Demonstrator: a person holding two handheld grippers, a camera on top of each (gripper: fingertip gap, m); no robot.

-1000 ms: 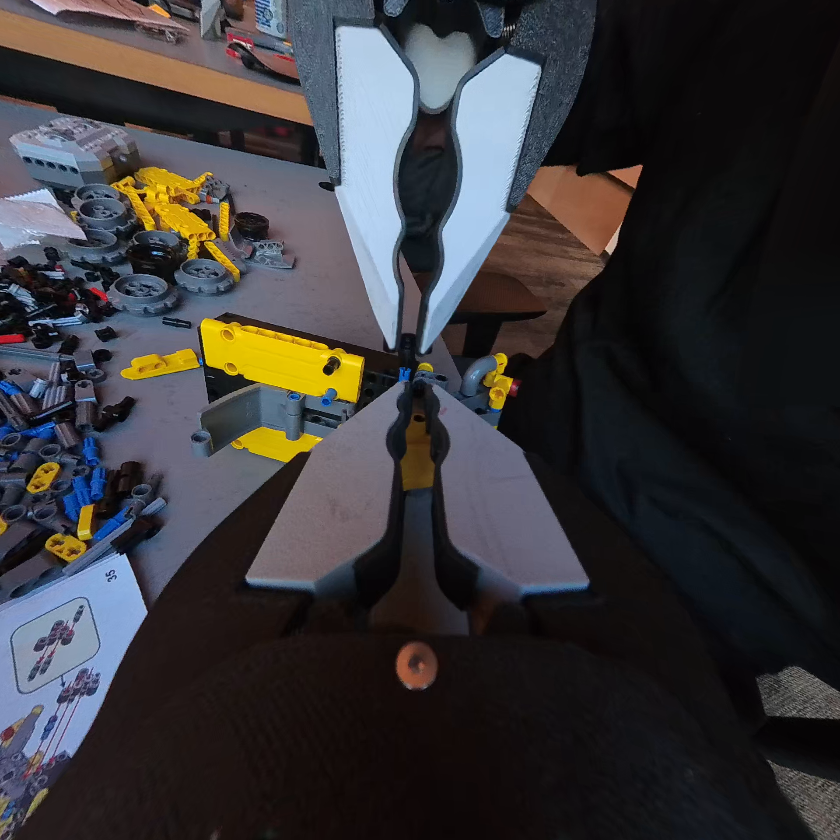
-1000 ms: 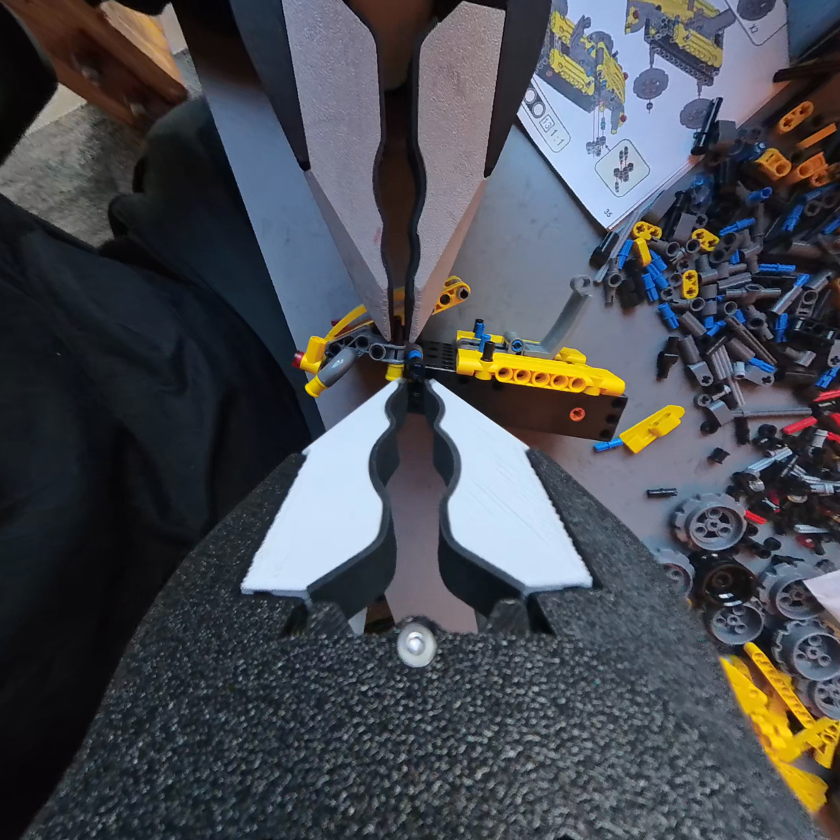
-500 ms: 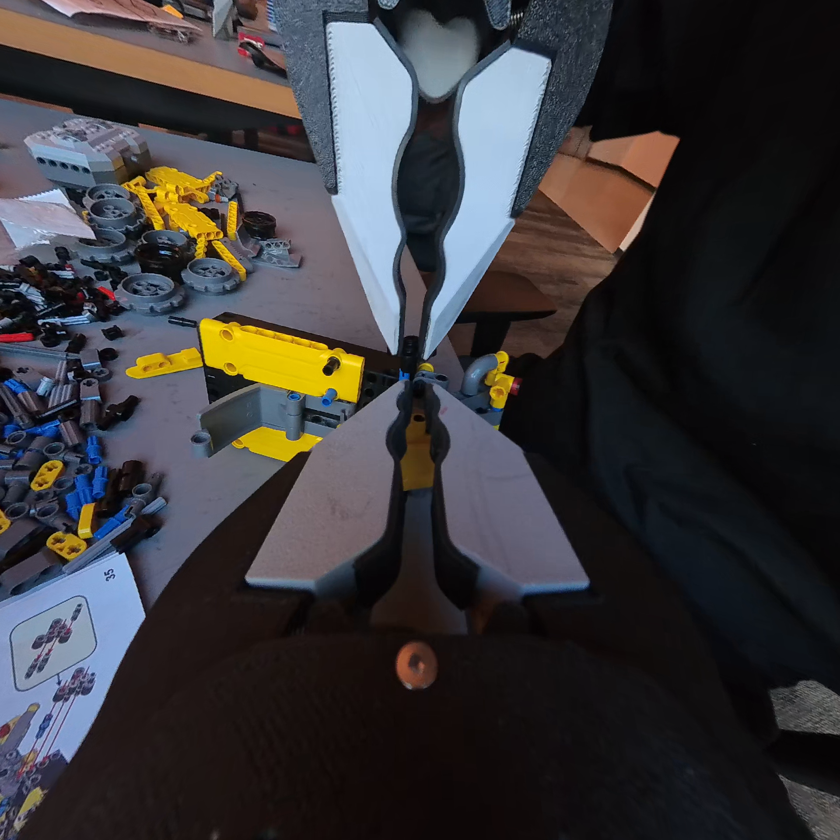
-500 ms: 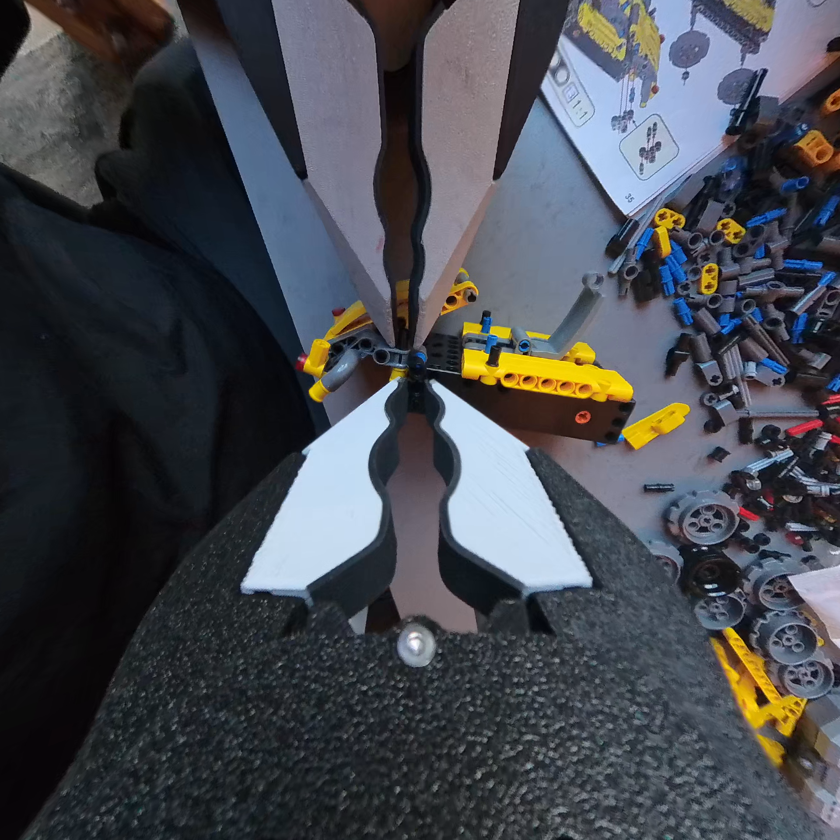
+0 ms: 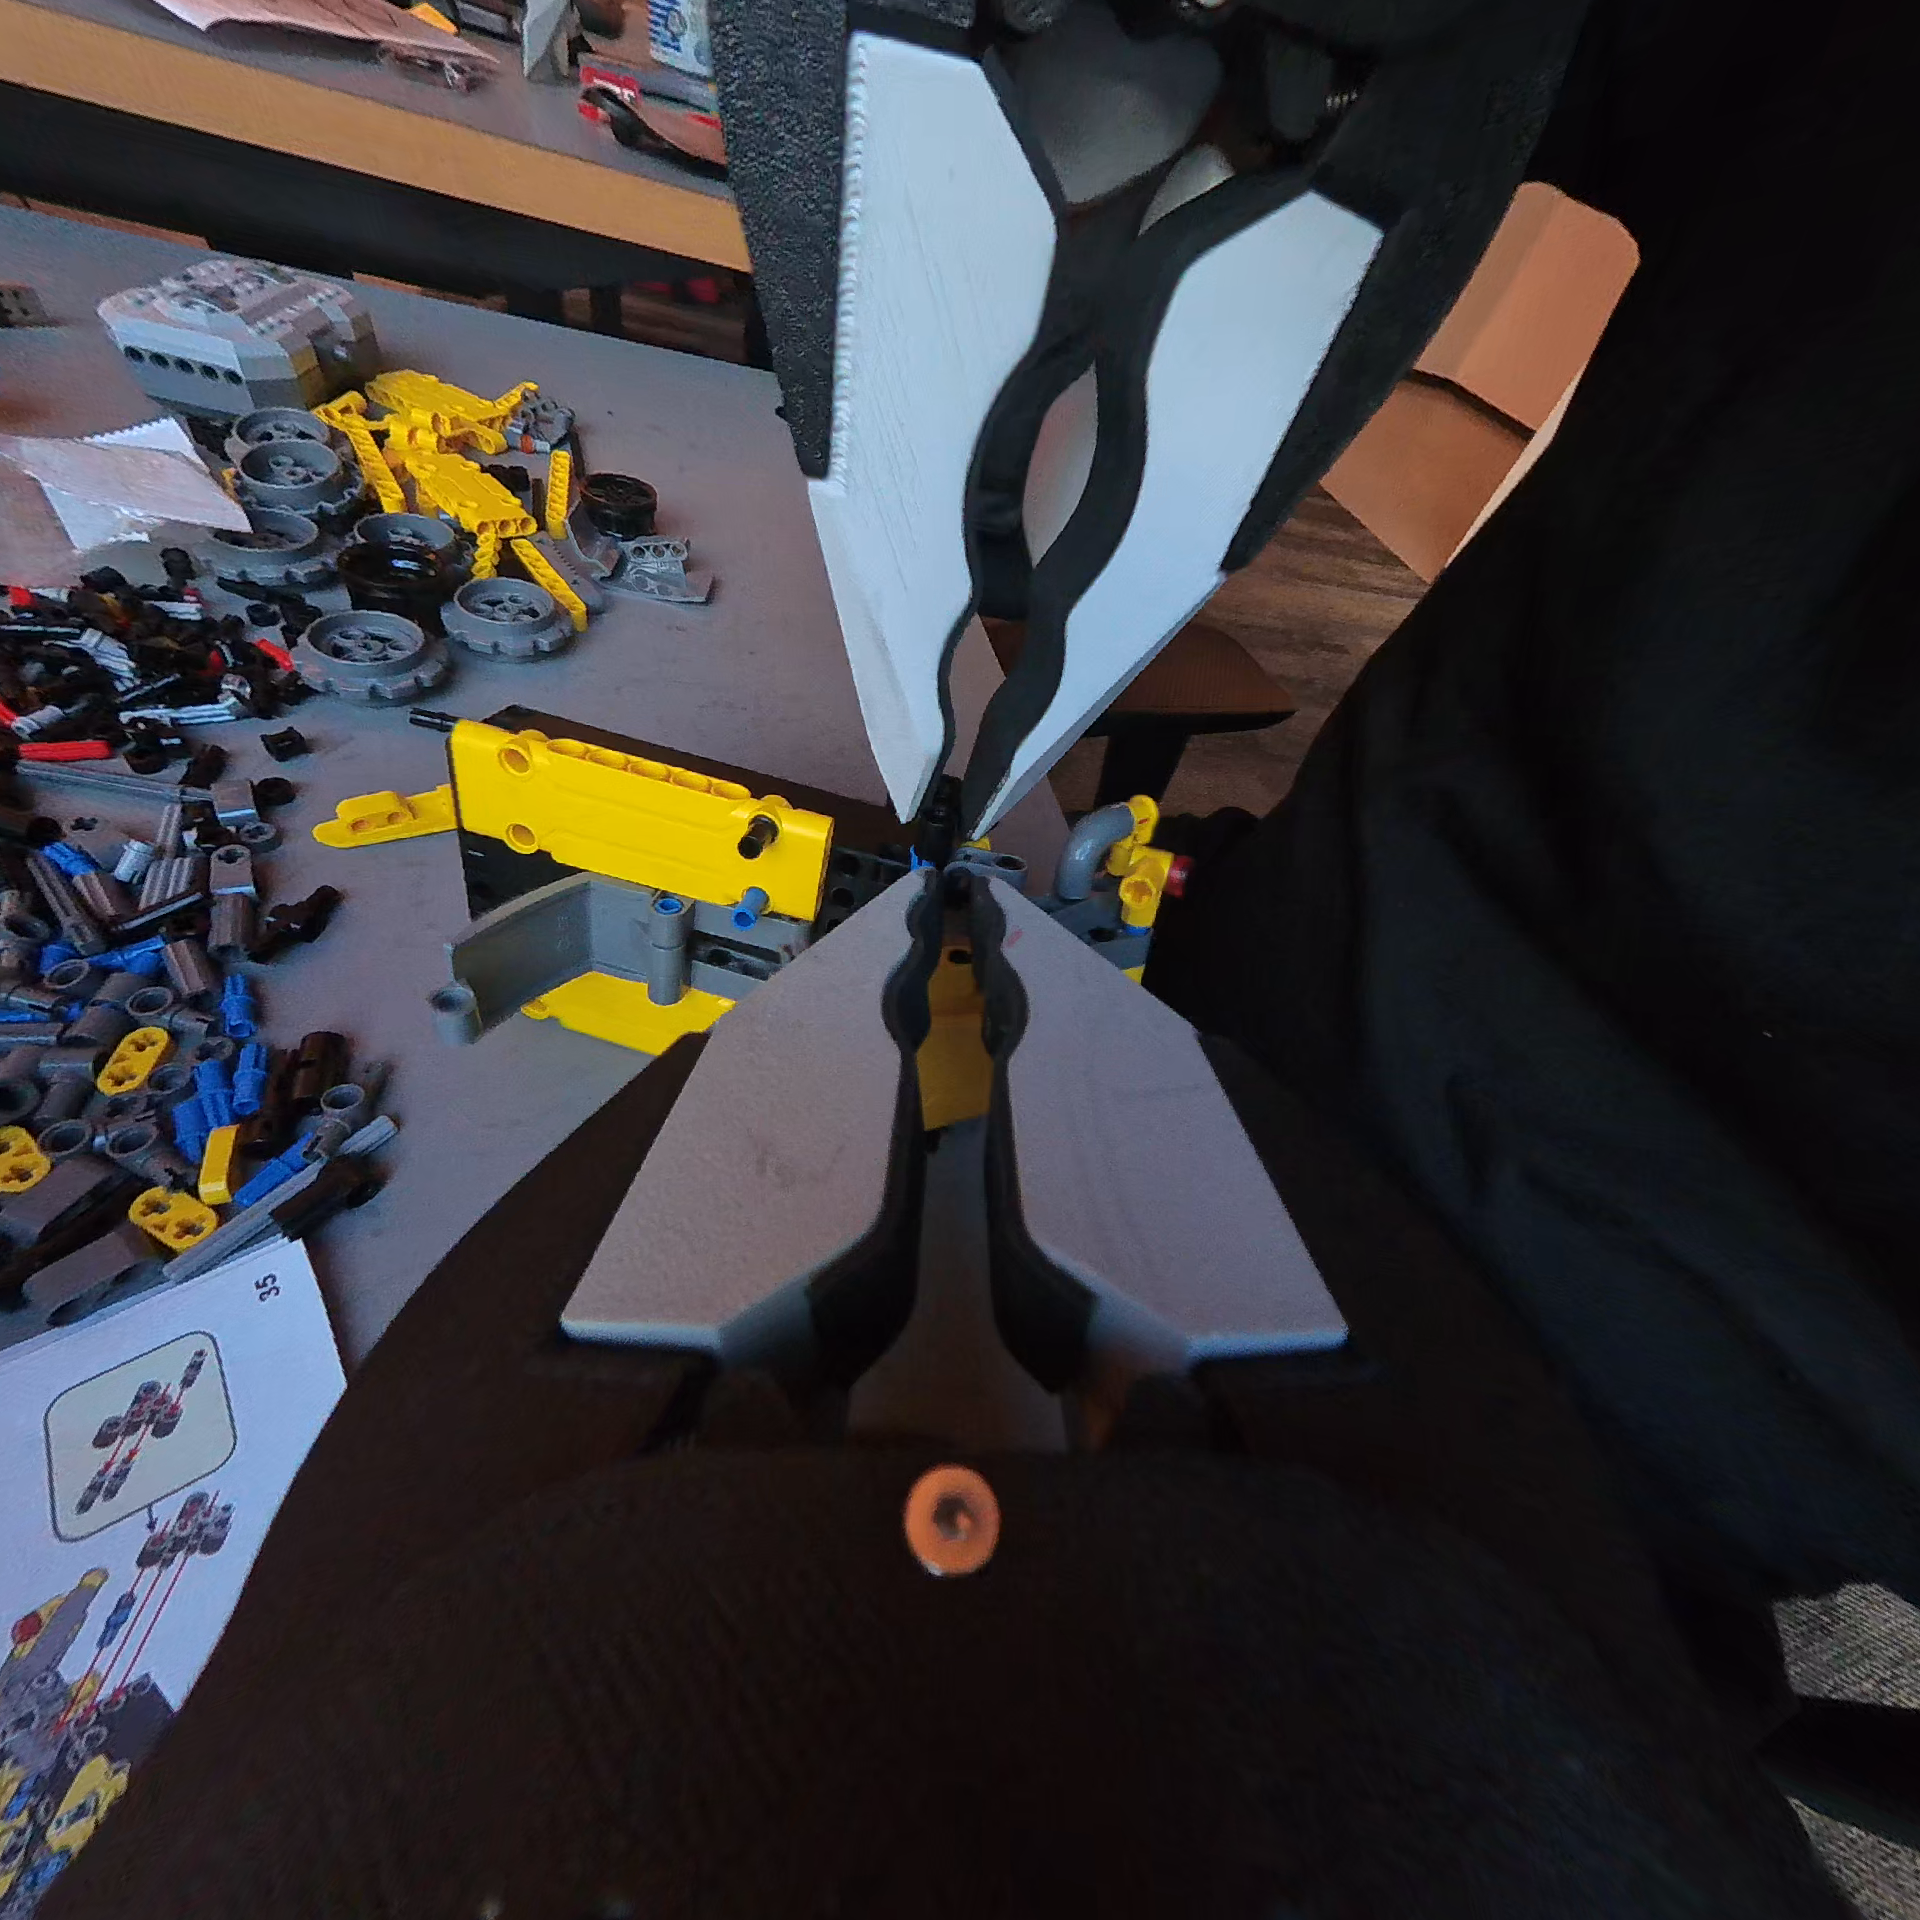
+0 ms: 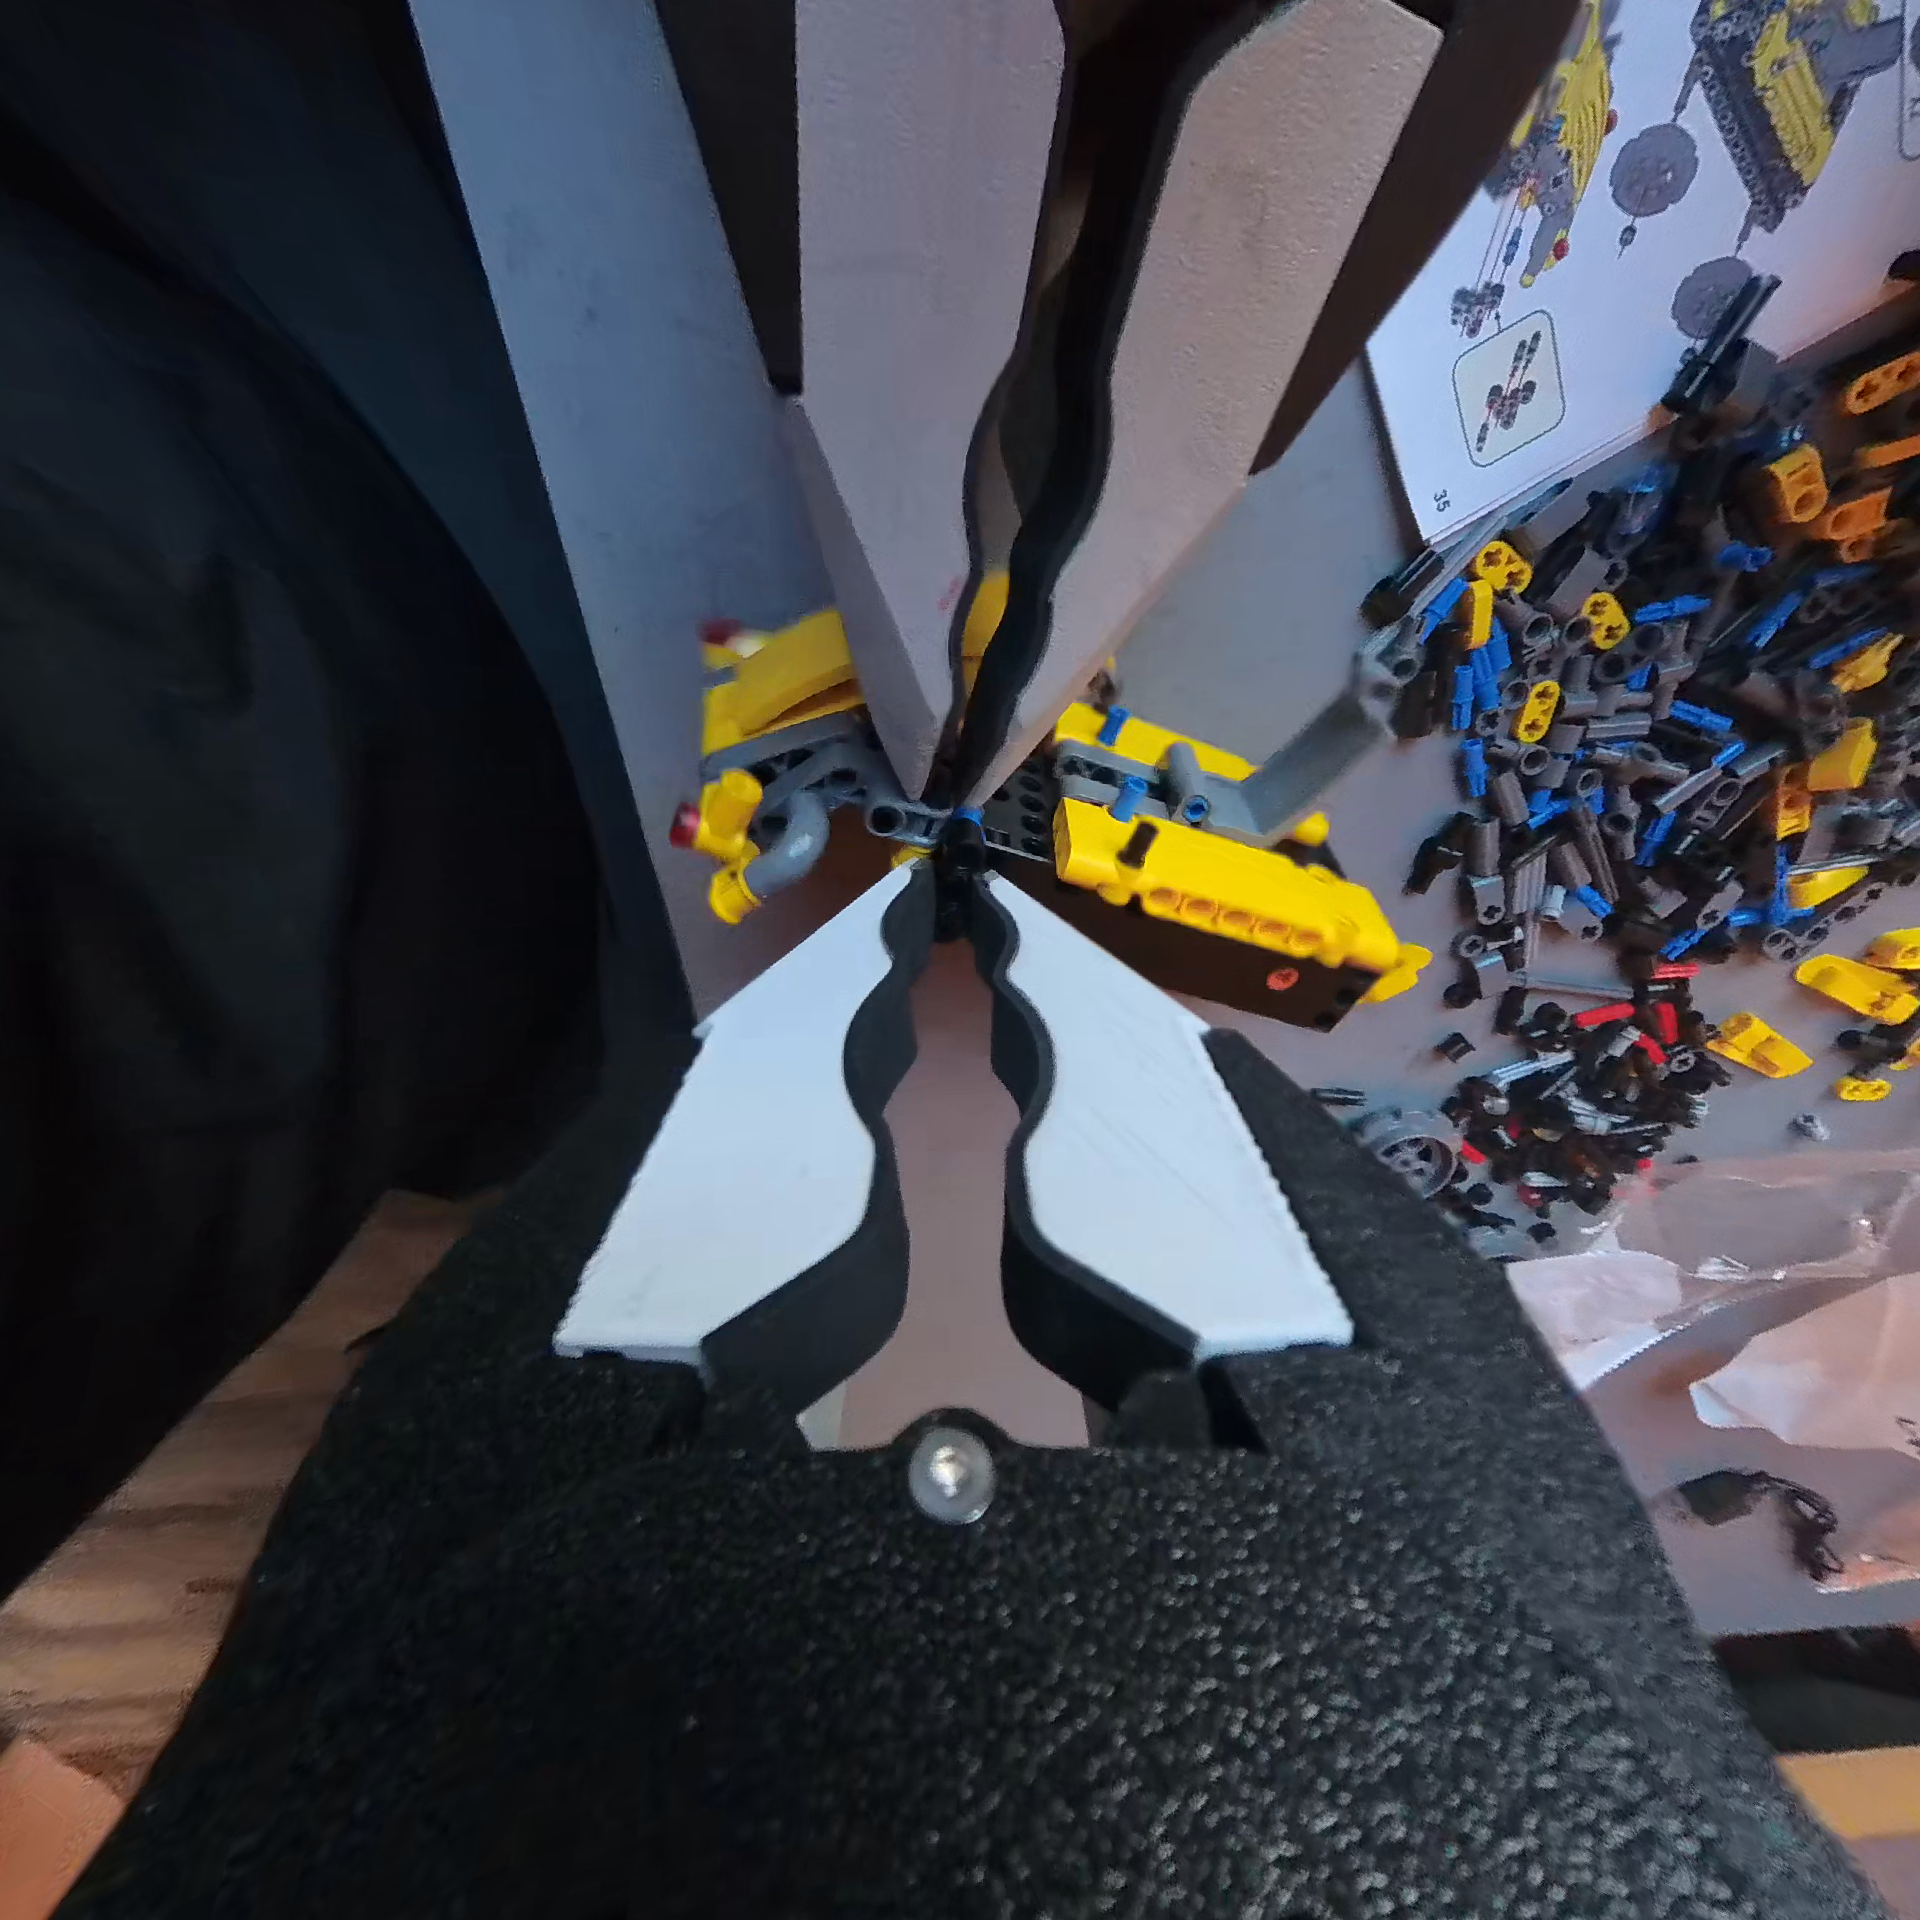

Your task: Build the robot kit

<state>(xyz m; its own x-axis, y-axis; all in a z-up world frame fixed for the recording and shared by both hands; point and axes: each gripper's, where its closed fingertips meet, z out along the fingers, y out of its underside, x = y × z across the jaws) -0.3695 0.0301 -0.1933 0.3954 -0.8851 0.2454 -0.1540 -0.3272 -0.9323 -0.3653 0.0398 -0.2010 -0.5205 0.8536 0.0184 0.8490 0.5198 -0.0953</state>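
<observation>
Left gripper [image 5: 948,891] and right gripper [image 6: 954,902] meet tip to tip, each clamped on a small black pin [image 6: 962,844] of the yellow toy model [image 5: 634,821]. The model sits at the near table [image 5: 717,644] edge, loose parts [image 5: 156,1039] to its left.

This looks like a hobby or work room, perhaps an office corner, set up for building a brick model. A grey table [image 5: 727,644] is strewn with loose building-toy parts [image 5: 125,1039]: pins and connectors in blue, black and yellow, with grey toothed wheels [image 5: 369,655] farther off. An open instruction booklet [image 5: 135,1475] lies at the near left edge. A half-built yellow and black model [image 5: 634,821] stands near the table's edge. Behind it runs a second, wood-edged table [image 5: 416,156] carrying clutter too blurred to name. Crumpled clear plastic bags [image 6: 1745,1309] lie at the right, and wood flooring [image 5: 1299,623] shows beyond the table.
</observation>
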